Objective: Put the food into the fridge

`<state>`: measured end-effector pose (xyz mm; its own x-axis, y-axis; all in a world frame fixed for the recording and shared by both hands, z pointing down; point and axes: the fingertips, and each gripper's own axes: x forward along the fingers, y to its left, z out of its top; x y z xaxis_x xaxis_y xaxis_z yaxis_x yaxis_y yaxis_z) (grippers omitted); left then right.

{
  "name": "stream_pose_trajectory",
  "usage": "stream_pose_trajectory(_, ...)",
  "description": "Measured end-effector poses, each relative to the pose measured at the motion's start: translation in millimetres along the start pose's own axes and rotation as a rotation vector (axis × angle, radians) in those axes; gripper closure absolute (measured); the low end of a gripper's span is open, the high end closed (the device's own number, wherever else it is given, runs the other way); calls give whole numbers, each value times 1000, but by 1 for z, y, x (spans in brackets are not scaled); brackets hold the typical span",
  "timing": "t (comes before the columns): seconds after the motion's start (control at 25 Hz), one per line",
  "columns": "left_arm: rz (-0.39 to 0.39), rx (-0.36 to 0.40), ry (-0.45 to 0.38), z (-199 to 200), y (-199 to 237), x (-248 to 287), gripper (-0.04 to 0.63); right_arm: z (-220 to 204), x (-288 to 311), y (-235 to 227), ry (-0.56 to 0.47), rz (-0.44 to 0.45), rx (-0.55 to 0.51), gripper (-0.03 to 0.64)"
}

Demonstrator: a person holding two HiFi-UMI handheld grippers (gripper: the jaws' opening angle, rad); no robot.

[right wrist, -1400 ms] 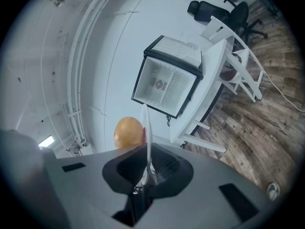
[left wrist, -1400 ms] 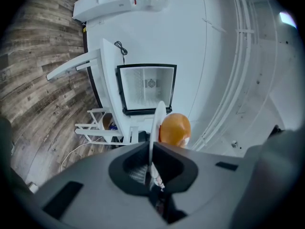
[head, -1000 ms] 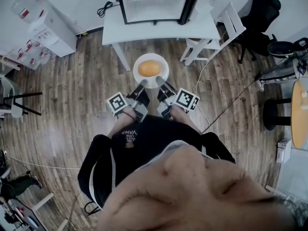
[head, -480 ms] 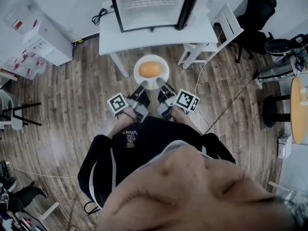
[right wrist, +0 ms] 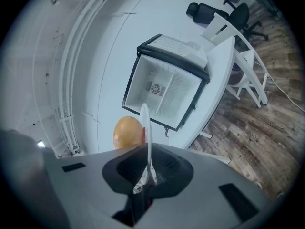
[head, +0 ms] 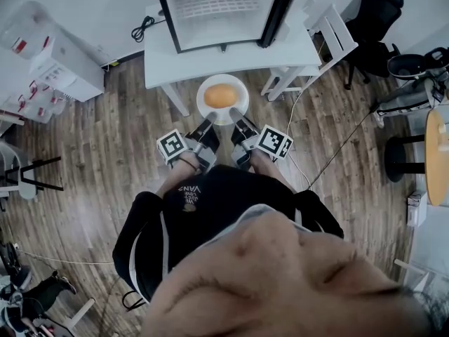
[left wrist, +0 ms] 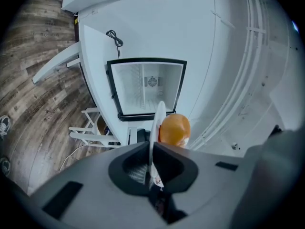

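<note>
A white plate (head: pixel 237 90) with an orange round food (head: pixel 220 95) on it is carried in the air between both grippers. My left gripper (head: pixel 209 121) is shut on the plate's near-left rim, my right gripper (head: pixel 234 114) shut on its near-right rim. The left gripper view has the plate (left wrist: pixel 157 123) edge-on in the jaws with the food (left wrist: pixel 174 129) beside it. The right gripper view also shows the plate (right wrist: pixel 145 123) edge-on, with the food (right wrist: pixel 127 132) next to it. The small fridge (head: pixel 221 5) stands open on a white table (head: pixel 295 48) just ahead, its inside white and bare.
A white folding stool (head: pixel 324 35) stands right of the table, a black office chair (head: pixel 379 5) further right. A water dispenser (head: pixel 56 55) is at the left. A cable (head: pixel 330 153) runs over the wooden floor. A round wooden table (head: pixel 436 156) sits at the right edge.
Both grippers and the plate have moved forward toward the table and open fridge, which now lie closer in the head view. The grip on the plate is unchanged.
</note>
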<state>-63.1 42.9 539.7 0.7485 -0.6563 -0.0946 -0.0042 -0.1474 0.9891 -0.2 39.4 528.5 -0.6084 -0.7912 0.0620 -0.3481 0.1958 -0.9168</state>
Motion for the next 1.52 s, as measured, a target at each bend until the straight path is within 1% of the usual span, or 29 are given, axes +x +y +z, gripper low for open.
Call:
stream_pose_trajectory(0.44, -11, -21, 46, 41, 6, 14, 571, 10, 40, -1, -42, -29, 6, 588)
stream_pose_trajectory(0.6, -8, -25, 69, 56, 10, 21, 571, 14, 53, -5, -60, -62, 9, 588)
stream_pose_trajectory(0.72, -11, -33, 91, 64, 11, 25, 571, 17, 62, -4, -82, -52, 8, 588)
stream_pose_trajectory(0.96, -10, -29, 123, 77, 15, 31, 571, 21, 74, -6, -107, -64, 12, 588)
stream_pose_trajectory(1.24, -15, -43, 127, 77, 17, 35, 571, 24, 75, -10, -119, -64, 12, 588)
stream_pose_trajectory(1.52, -9, -38, 104, 89, 20, 54, 571, 43, 90, -16, -101, -52, 14, 588)
